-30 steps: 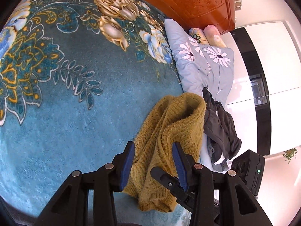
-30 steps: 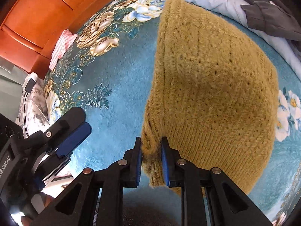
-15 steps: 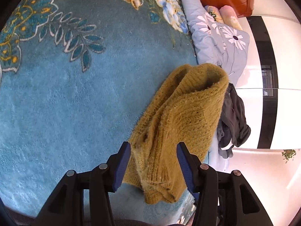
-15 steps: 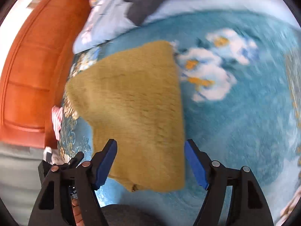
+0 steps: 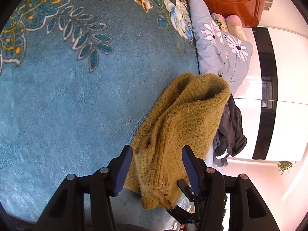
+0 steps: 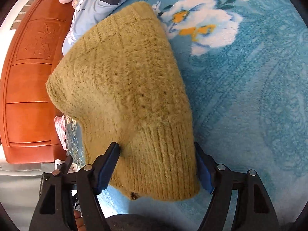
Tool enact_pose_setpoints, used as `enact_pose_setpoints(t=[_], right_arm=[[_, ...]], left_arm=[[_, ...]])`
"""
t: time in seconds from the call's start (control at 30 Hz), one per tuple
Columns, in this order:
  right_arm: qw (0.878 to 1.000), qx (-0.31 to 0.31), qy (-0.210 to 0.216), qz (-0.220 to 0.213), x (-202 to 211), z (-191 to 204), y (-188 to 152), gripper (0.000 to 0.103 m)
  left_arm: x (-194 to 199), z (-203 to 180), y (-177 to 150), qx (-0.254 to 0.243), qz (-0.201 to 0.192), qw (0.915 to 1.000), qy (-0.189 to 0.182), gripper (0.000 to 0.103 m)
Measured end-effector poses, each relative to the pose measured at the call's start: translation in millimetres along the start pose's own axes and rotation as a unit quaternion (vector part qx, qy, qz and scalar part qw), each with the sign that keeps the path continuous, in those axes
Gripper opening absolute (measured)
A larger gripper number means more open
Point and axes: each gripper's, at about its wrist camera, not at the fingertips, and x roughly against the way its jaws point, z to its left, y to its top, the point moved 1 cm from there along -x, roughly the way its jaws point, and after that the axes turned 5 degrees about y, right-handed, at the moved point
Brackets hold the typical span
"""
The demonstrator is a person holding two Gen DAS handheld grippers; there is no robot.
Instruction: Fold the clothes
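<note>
A mustard knitted sweater (image 5: 192, 115) lies bunched in folds on the teal flowered blanket (image 5: 67, 105). In the left wrist view my left gripper (image 5: 156, 149) straddles its near end; the jaws are opening, and the knit sits between the blue pads without being pinched. Seen from the right wrist, the sweater (image 6: 125, 77) fills the middle, its ribbed hem toward me. My right gripper (image 6: 155, 145) stands wide, one pad at each side of the hem, not squeezing it.
A pale blue daisy-print quilt (image 5: 217, 53) and a dark grey garment (image 5: 231, 130) lie beyond the sweater. An orange wooden headboard (image 6: 28, 86) borders the bed, with a pink cloth (image 6: 59, 129) beside it. White wardrobe doors (image 5: 288, 77) stand past the bed's edge.
My right gripper let go of the sweater's edge, opened wide and rolled round above the hem. The left jaws widened and sank a little over the bunched knit.
</note>
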Motion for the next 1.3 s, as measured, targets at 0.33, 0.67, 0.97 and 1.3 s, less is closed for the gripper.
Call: enact_pose_setpoints(t=[0.33,0.67,0.97,1.3], right_arm=[[1.0,0.014,0.01,0.011,7.9,15.5,4.0,0.028],[0.961,0.225,-0.156,0.042,101.3,81.5,144.5,0.027],[0.966,0.203,-0.159,-0.009,125.5,10.5,192.7,0.045],[0.992,0.043,0.0,-0.119,161.9,-82.2,122.4,0.061]], left_arm=[[13.2,-16.9,5.8,-0.042,-0.012,0.999,-0.011,0.057],[-3.9,-61.8,34.1,-0.147,-0.009,0.9887,0.026,0.06],[-86.8,-141.5,54.5,-0.255,0.039,0.9659,0.027,0.061],[-162.4,-157.1,43.8,-0.371,0.067,0.9157,0.139,0.063]])
